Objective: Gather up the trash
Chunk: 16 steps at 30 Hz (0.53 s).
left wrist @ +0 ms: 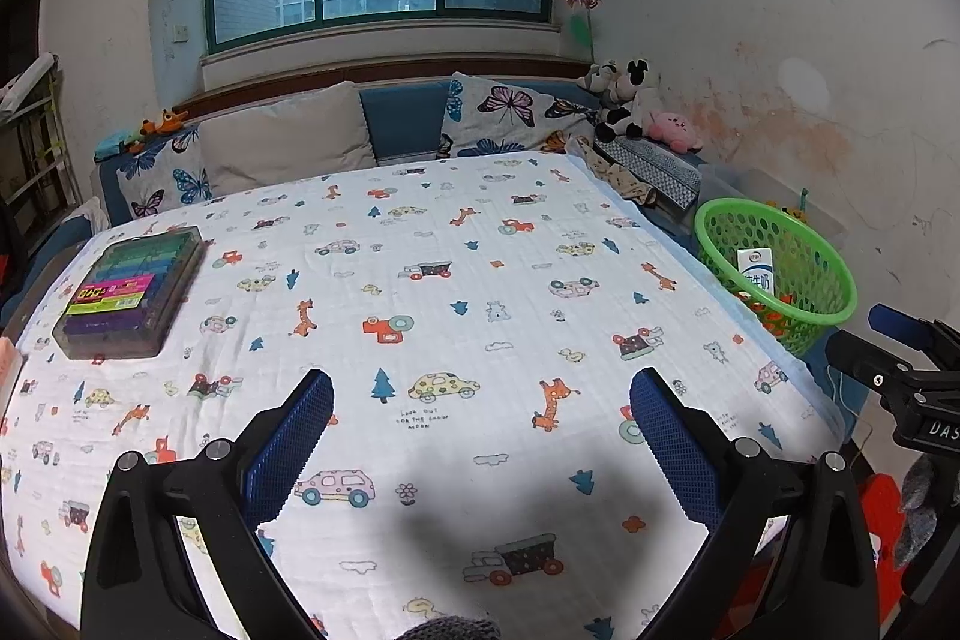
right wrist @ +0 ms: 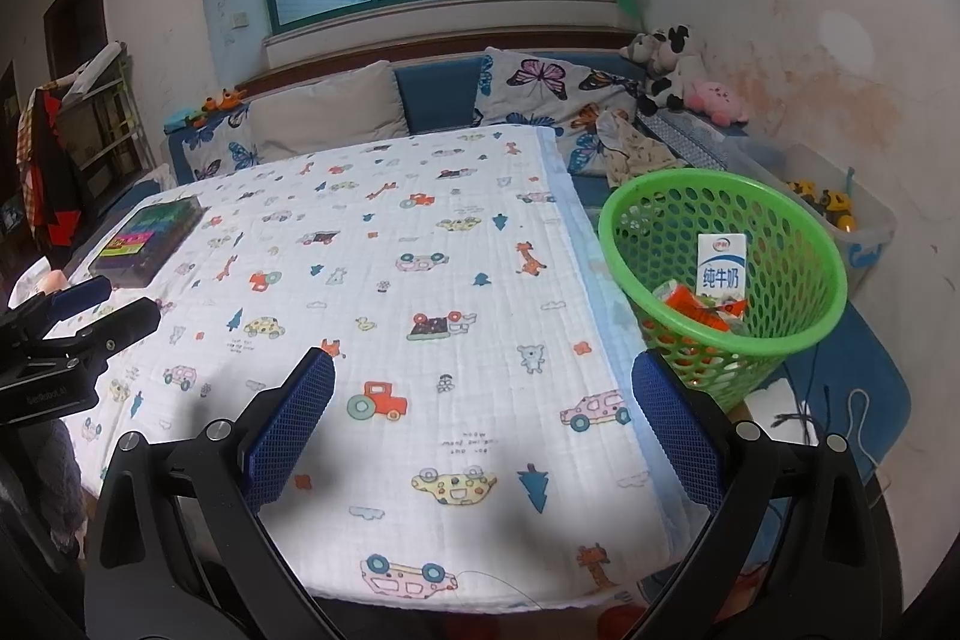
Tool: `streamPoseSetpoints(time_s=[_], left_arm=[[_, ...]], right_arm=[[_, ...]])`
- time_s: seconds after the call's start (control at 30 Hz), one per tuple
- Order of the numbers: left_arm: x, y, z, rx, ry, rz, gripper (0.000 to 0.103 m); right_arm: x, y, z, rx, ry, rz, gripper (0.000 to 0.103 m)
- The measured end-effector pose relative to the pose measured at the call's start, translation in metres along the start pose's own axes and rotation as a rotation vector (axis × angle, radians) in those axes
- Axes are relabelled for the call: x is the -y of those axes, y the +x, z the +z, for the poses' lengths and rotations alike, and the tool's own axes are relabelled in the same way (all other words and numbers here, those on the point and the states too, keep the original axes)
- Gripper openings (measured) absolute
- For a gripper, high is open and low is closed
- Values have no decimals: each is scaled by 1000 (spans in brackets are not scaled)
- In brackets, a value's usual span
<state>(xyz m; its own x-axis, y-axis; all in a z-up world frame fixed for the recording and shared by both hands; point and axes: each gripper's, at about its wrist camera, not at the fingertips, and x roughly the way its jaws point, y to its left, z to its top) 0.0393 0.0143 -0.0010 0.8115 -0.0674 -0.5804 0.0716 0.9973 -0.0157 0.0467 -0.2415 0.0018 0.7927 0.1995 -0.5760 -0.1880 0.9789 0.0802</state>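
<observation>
The left gripper [left wrist: 481,424] hovers above a table draped in a white quilted cloth printed with cartoon cars, giraffes and little trees [left wrist: 432,244], its blue-padded fingers [left wrist: 294,439] spread wide with nothing between them; the right gripper [right wrist: 483,421] hangs over the same cloth near its right edge, jaws likewise parted and empty; just beyond the right gripper's right finger stands a bright green perforated plastic basket [right wrist: 780,214], off the table's edge, holding a white-and-blue milk carton [right wrist: 720,268] upright against its far wall and a crumpled orange-red wrapper [right wrist: 690,307] touching the carton's foot; from the left gripper the same basket [left wrist: 726,214] sits far ahead to the right, the carton [left wrist: 756,274] visible inside; far ahead and to the left of both grippers lies a flat clear plastic case of coloured markers [left wrist: 129,292] on the cloth, well apart from the basket; behind the table run a blue sofa with butterfly-print cushions [left wrist: 510,112] and a cluster of plush toys [left wrist: 630,100].
</observation>
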Motion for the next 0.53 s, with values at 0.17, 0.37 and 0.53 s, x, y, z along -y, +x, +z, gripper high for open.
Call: streamPoseSetpoints(time_s=[0.17,0.37,0.53], left_arm=[[2,0,0,8,4,-1,96],[3,-1,1,10,6,6,96],[1,0,1,5,2,9,96]], right_arm=[[0,0,0,1,2,2,99],[0,1,0,-2,6,5,99],[-3,1,0,-1,10,10,99]])
